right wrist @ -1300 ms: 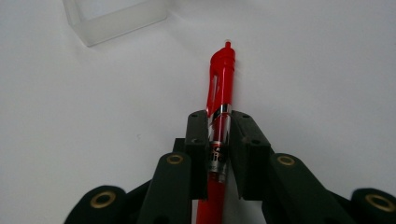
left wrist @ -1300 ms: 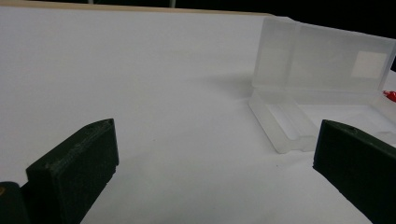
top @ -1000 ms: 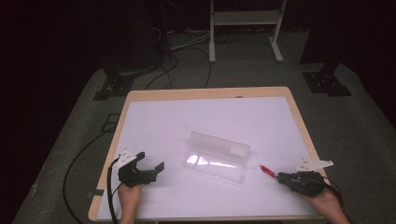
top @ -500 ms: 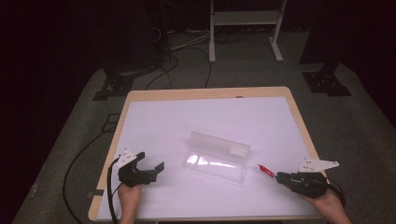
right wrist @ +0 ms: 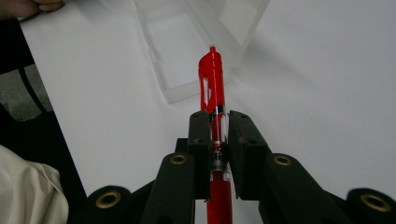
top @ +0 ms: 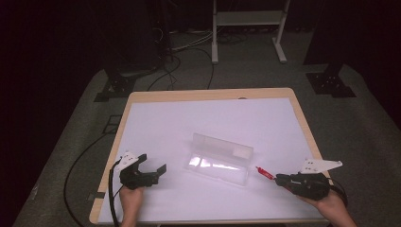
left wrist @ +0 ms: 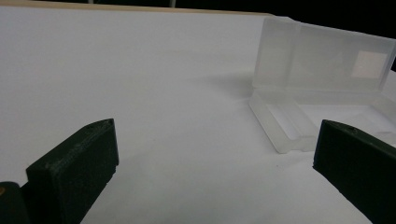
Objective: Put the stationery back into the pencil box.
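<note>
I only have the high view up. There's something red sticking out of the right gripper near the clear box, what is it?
Observer: A red pen, clamped along its barrel between the right gripper's jaws, clip end pointing toward the clear box.
Operator: Is the box open?
Observer: Yes. The left gripper view shows its lid standing upright behind the shallow tray.
Operator: Anything in the tray?
Observer: The part of the tray that shows looks empty.
Operator: And the left gripper?
Observer: The left gripper has its jaws wide apart with only the white table between them.
</note>
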{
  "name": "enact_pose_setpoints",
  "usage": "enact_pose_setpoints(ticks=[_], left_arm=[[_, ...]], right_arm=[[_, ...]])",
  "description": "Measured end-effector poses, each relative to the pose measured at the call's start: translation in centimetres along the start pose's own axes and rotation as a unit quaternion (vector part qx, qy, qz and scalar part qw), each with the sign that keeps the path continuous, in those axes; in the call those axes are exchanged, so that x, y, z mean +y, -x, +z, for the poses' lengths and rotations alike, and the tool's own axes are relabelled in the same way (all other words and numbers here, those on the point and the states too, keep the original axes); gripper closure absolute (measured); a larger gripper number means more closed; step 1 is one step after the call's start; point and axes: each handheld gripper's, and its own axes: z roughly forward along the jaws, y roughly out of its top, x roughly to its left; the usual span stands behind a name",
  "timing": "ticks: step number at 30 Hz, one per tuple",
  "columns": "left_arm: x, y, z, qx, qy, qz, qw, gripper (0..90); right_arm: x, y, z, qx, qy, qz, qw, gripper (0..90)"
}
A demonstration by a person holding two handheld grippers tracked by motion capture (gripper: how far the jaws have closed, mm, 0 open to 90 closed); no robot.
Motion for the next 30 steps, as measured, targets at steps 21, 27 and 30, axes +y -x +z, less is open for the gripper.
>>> enact_pose_setpoints(ticks=[21, 27, 30], left_arm=[[0.0, -0.1, 0.0, -0.001, 0.0, 0.0, 1.0, 0.0], [0.0, -0.1, 0.0, -0.001, 0.0, 0.0, 1.0, 0.0], [0.0, -0.1, 0.0, -0.001, 0.0, 0.0, 1.0, 0.0]], right_arm=[[2.8, -2.1, 2.0, 0.039, -0.01, -0.036, 0.9986, 79.0], [3.7, -2.4, 2.6, 0.046, -0.011, -0.047, 0.9978, 79.0], [4.1, -2.5, 2.9, 0.049, -0.012, -0.053, 0.9973, 79.0]])
